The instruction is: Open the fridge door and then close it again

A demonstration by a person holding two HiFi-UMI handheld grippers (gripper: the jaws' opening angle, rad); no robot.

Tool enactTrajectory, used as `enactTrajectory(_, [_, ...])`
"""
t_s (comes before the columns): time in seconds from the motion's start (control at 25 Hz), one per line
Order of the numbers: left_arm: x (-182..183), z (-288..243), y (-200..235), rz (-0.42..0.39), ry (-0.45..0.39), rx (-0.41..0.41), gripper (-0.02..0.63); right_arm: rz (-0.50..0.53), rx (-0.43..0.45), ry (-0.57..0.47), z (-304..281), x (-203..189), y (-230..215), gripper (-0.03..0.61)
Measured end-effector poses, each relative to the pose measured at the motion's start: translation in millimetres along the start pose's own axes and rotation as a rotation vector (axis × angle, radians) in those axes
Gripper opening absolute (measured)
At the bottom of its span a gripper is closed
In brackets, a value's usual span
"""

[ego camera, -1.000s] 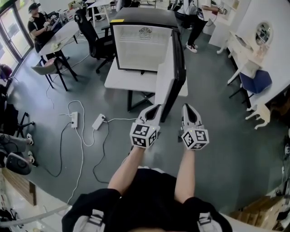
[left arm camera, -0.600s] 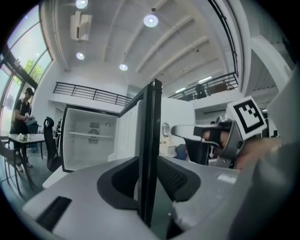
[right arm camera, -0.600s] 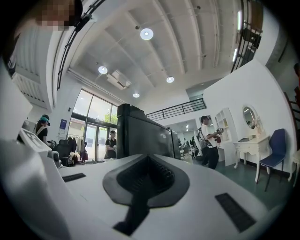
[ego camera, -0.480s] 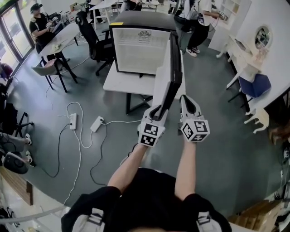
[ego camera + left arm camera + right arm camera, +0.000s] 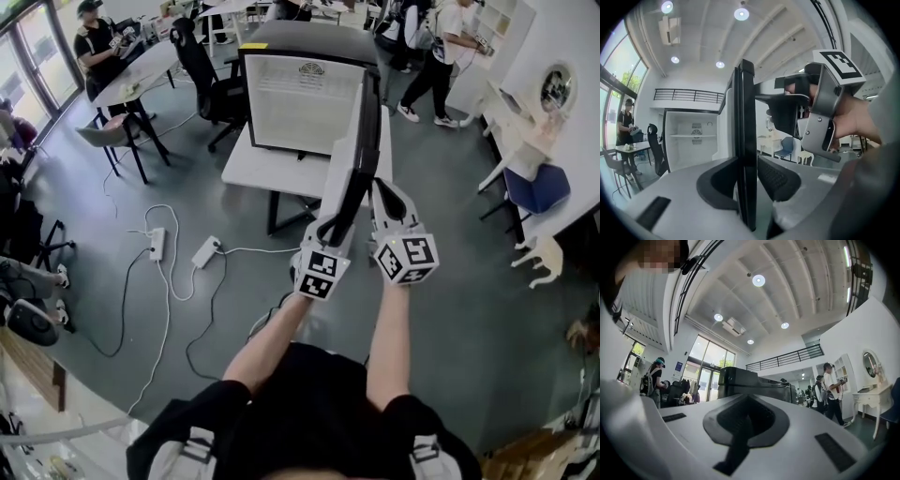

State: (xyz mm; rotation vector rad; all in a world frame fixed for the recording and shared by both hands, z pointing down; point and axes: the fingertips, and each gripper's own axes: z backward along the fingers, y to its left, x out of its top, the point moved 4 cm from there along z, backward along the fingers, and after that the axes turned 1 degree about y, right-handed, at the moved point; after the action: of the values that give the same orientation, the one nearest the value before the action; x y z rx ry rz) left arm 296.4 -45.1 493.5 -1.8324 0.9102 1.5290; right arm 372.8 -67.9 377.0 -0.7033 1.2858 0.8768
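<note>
Straddling fridge door edge: left gripper, jaws just been opening, pads slack off door. Right gripper just beside it, jaws together, empty.

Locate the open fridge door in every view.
Head view: fridge door, edge-on, upper centre to mid-frame.
Left gripper view: its dark edge, centre, between the left claw's jaws, which have just been opening.
Right gripper view: cannot pick it out.
Shared landmark: fridge cabinet, probably the dark box there.
</note>
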Motion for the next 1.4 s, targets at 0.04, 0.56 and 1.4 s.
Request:
enactTrajectory(0.04, [-1.4, 2.3, 4.0, 0.001, -0.001, 0.007, 0.109, -0.003, 0.012, -0.002, -3.1, -1.7, 3.1, -0.006])
enactTrajectory(0.56, [-9.0, 28.3, 100.5, 0.061, -0.041, 0.129, 0.109, -0.078, 0.180, -0.050, -79.2, -23.9, 62.4, -0.006])
enactTrajectory(1.4, [1.3, -35.9, 415.4, 0.069, -0.116, -0.062, 0.150, -0.019, 0.191, -0.076, -358.6, -69.6, 134.1, -0.006])
